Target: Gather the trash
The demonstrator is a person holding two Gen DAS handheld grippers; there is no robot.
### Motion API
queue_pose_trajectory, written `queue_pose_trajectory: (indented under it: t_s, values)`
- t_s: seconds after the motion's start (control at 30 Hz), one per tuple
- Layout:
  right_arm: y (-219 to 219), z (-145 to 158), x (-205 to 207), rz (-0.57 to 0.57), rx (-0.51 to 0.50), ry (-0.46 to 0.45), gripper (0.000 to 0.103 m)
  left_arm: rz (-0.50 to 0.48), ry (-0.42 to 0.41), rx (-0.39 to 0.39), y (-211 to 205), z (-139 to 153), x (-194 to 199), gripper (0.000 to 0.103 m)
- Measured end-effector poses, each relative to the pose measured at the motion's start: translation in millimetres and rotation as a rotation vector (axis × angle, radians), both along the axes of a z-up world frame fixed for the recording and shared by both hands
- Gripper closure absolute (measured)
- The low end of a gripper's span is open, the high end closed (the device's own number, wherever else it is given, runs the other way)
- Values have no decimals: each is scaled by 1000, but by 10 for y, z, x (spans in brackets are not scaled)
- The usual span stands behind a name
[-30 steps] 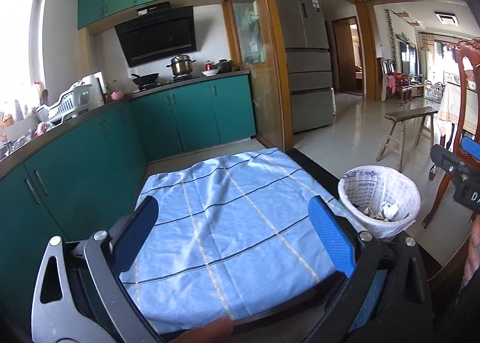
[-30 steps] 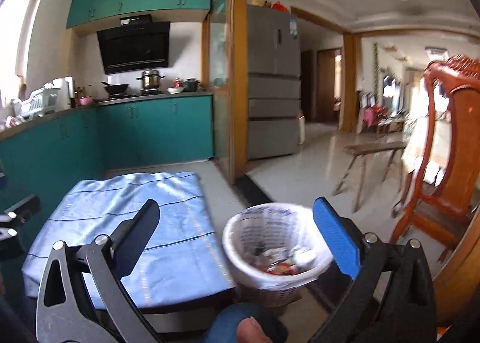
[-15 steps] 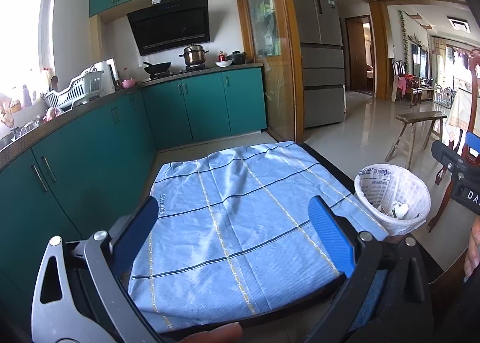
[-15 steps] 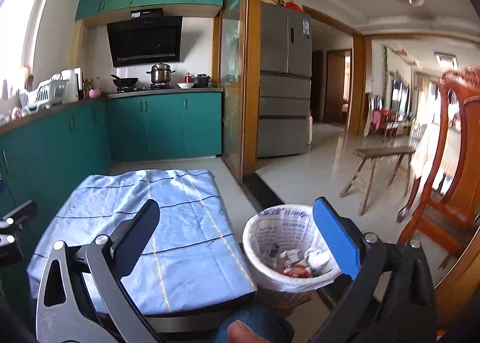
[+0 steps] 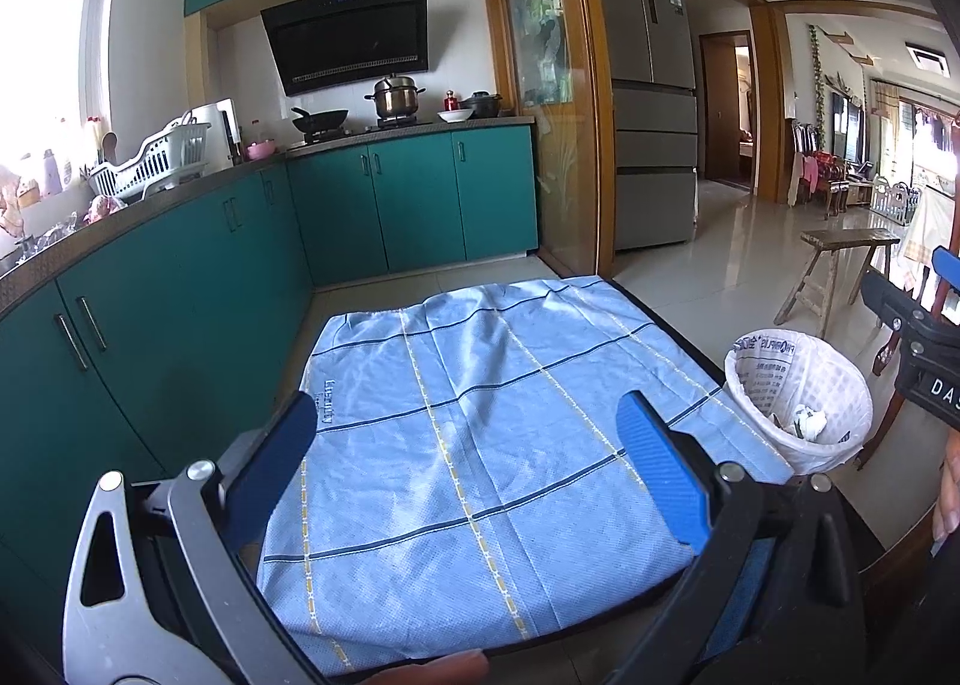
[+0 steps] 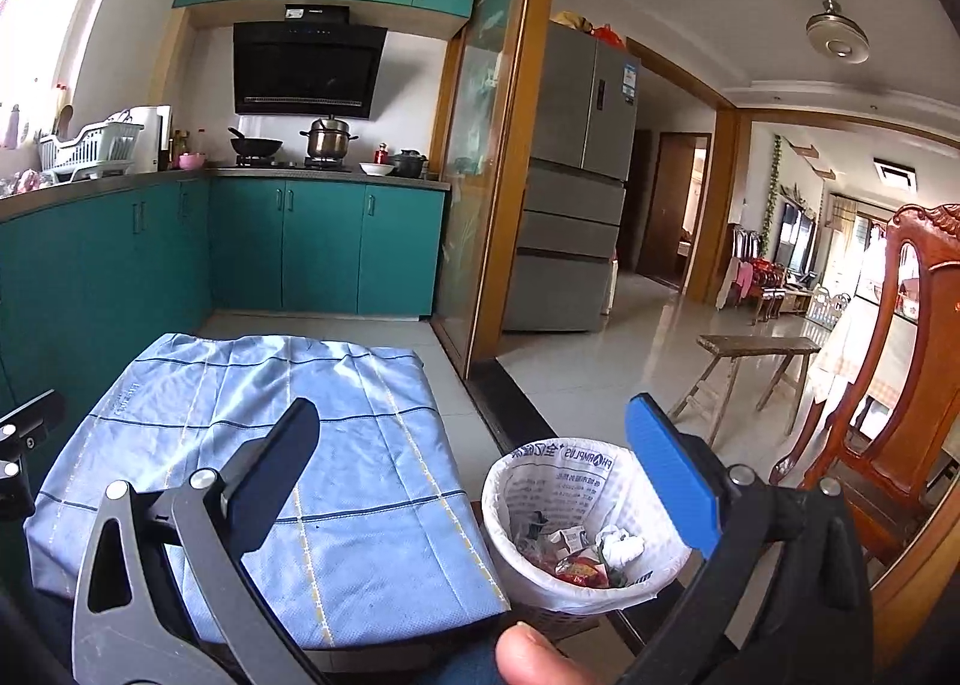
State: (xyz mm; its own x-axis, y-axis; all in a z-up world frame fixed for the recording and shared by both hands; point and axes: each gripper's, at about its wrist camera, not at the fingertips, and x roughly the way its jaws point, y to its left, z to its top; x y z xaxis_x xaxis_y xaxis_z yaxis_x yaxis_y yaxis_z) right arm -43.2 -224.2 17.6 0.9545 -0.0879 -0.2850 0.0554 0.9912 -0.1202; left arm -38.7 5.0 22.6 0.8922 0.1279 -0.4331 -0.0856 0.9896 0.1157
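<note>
A white-lined trash bin (image 6: 570, 529) stands on the floor right of a low table covered by a light blue checked cloth (image 5: 480, 433). It holds crumpled paper and wrappers (image 6: 594, 556). The bin also shows in the left wrist view (image 5: 798, 403). My left gripper (image 5: 474, 463) is open and empty, held above the cloth. My right gripper (image 6: 474, 457) is open and empty, above the gap between table and bin; its body shows in the left wrist view (image 5: 918, 349). No loose trash shows on the cloth.
Teal kitchen cabinets (image 5: 180, 289) run along the left and back, with a stove and pots (image 5: 393, 97). A grey fridge (image 6: 576, 193), a wooden bench (image 6: 750, 367) and a carved wooden chair (image 6: 888, 385) stand to the right on the tiled floor.
Both grippers have drawn back and risen a little, so the table and bin sit lower and farther in view. Both stayed open and empty.
</note>
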Motion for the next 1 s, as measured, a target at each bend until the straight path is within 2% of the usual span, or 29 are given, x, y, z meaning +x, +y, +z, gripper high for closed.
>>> queue_pose_trajectory:
  t_s: [0.37,1.0]
  values:
    - [-103,-56,247,-34,56,51,3,-4,32,-11,49,-97,206,3]
    - [7,-168,488,-28,35,97,3,3,72,-21,92,-238,399,3]
